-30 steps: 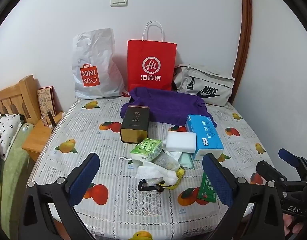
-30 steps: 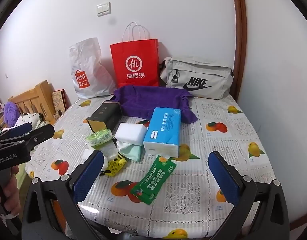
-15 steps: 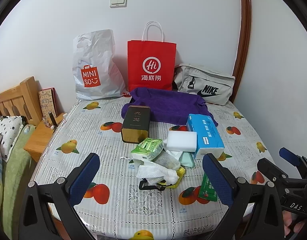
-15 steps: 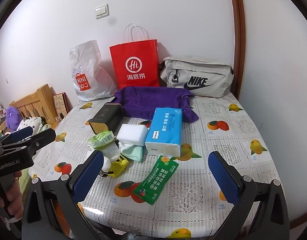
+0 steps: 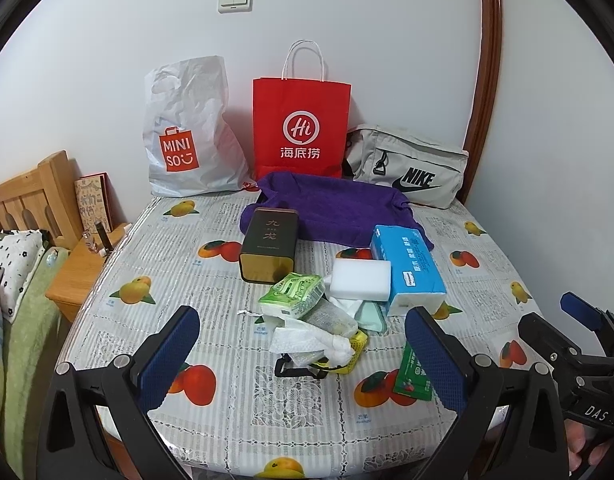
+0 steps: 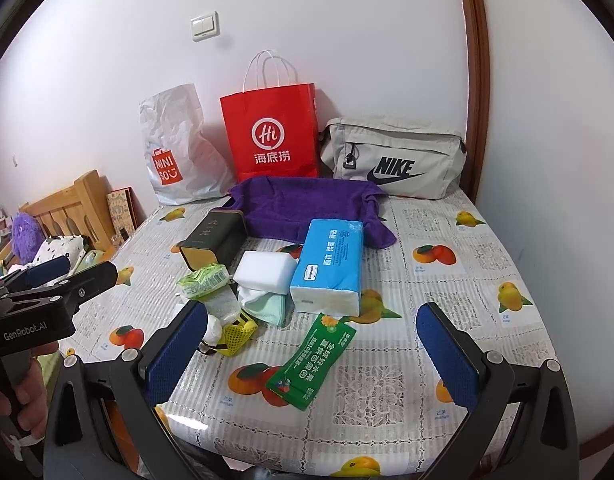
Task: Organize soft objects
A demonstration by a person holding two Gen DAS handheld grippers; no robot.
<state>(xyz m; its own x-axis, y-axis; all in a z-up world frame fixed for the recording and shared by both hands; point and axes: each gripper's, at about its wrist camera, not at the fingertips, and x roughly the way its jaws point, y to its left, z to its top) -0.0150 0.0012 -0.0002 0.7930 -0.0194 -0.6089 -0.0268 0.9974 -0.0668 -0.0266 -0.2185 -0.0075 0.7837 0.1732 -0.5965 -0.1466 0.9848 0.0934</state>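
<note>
A heap of small things lies mid-table: a blue tissue pack (image 5: 408, 269) (image 6: 330, 265), a white sponge block (image 5: 361, 280) (image 6: 265, 272), a green wipes pack (image 5: 293, 293) (image 6: 203, 279), a mint cloth (image 6: 269, 306), a yellow mesh item (image 6: 237, 334) and a green sachet (image 6: 312, 362). A purple towel (image 5: 339, 208) (image 6: 311, 207) is spread behind them. My left gripper (image 5: 303, 354) hovers open over the near table edge, short of the heap. My right gripper (image 6: 313, 356) is open too, the sachet showing between its fingers.
A dark tea tin (image 5: 270, 249) lies beside the heap. Against the wall stand a white Miniso bag (image 5: 187, 132), a red paper bag (image 5: 301, 128) and a grey Nike pouch (image 5: 411, 172). A wooden nightstand (image 5: 87, 264) and bedding sit left of the table (image 5: 167, 248).
Both views have shifted slightly, with the table contents sitting a little lower in frame. Both grippers stay open. Nothing on the table has moved.
</note>
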